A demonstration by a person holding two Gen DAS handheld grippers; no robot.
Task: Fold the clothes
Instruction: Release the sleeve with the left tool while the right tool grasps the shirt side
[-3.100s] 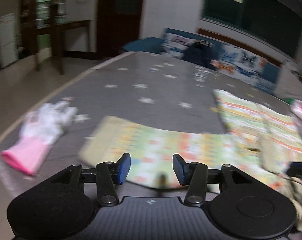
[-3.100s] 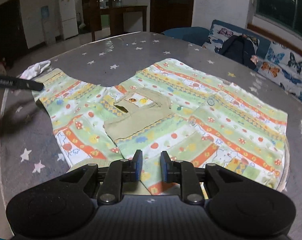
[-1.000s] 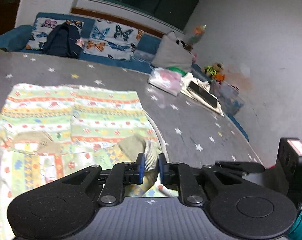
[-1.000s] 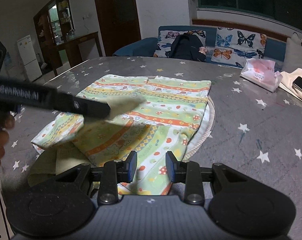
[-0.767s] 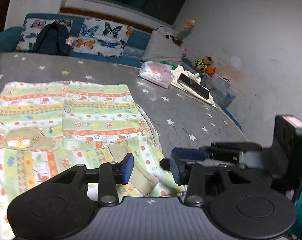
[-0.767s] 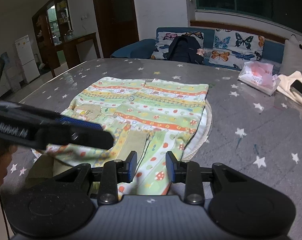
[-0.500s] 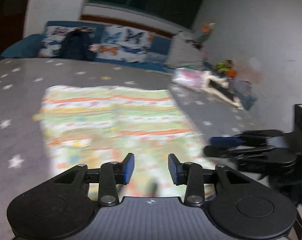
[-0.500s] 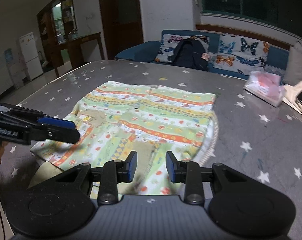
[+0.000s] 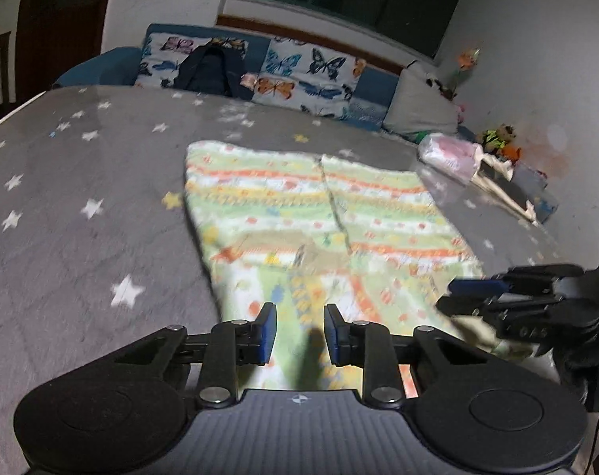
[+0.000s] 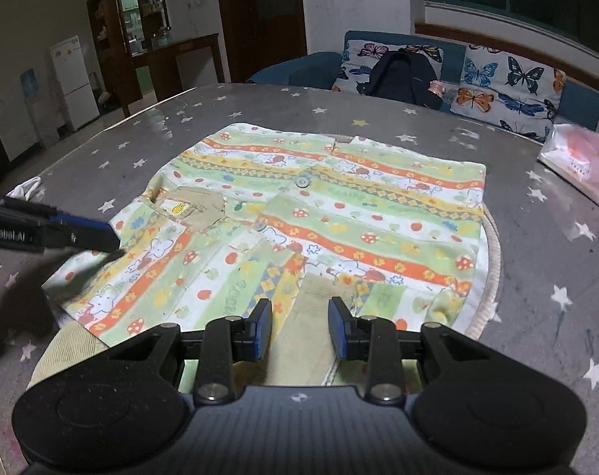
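A child's shirt (image 10: 339, 213) with green, orange and yellow stripes lies flat on the grey star-print table (image 10: 537, 261). One sleeve is folded in, and its beige cuff (image 10: 315, 301) rests near the shirt's front edge. My right gripper (image 10: 299, 326) hovers open just above that cuff, holding nothing. In the left wrist view the shirt (image 9: 319, 213) is blurred, and my left gripper (image 9: 299, 334) stands open over its near left part. Each gripper shows in the other's view: the left gripper (image 10: 97, 235) at the shirt's left edge, the right gripper (image 9: 453, 296) at its right.
A pink tissue pack (image 10: 576, 162) lies at the table's far right, a white glove (image 10: 28, 188) at its left edge. Behind the table stands a blue sofa with butterfly cushions (image 10: 509, 79) and a black backpack (image 10: 402, 73). A phone on cloth (image 9: 509, 194) lies far right.
My left gripper opened and dropped the folded sleeve's cuff onto the shirt, then swung left towards the shirt's left edge. My right gripper stayed open and barely shifted.
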